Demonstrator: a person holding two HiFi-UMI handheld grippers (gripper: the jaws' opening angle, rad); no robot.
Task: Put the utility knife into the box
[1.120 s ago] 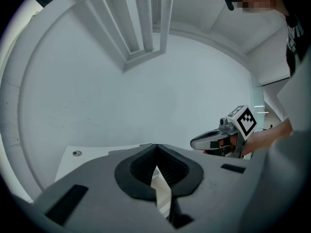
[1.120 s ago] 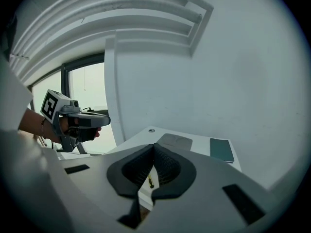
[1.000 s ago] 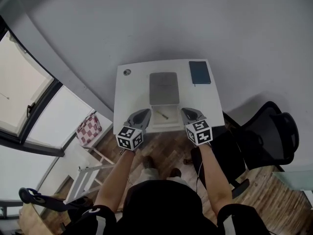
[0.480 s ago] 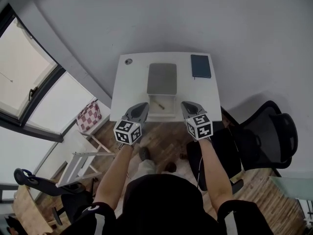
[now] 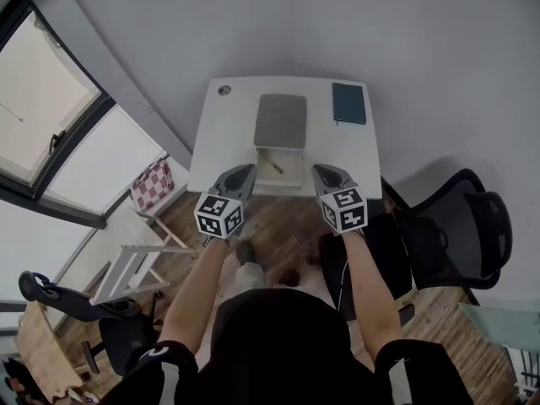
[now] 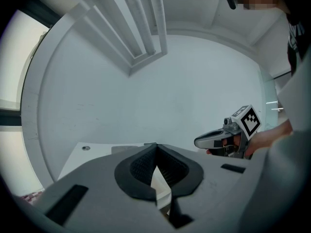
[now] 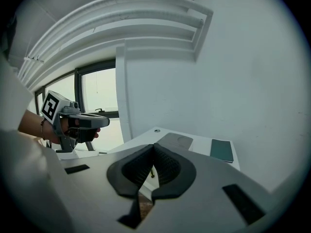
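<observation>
A: White table against a grey wall, window to the left, black chair off to the right. What's on top?

B: Box at the near edge, centre, open. Grey lid lies flat and touches the box's far side. Dark notebook in the far right corner, apart from both. Small round fitting in the far left corner.

A: Knife?

B: Knife is inside the box, lying slanted on its floor. Nothing touches it.

A: Grippers?

B: Left gripper is just left of the box and right gripper just right of it. Both are at the near edge, pointing at the wall, with the box between them.

A: Claws?

B: Left: tips pressed together, nothing between them. Right: same, tips meeting, empty.

A: Contact with box or table?

B: Neither touches the box. Height over the table can't be judged from the head view.

A: Cross-check?

B: Each gripper view shows the other gripper held level in a hand, off to the side.
</observation>
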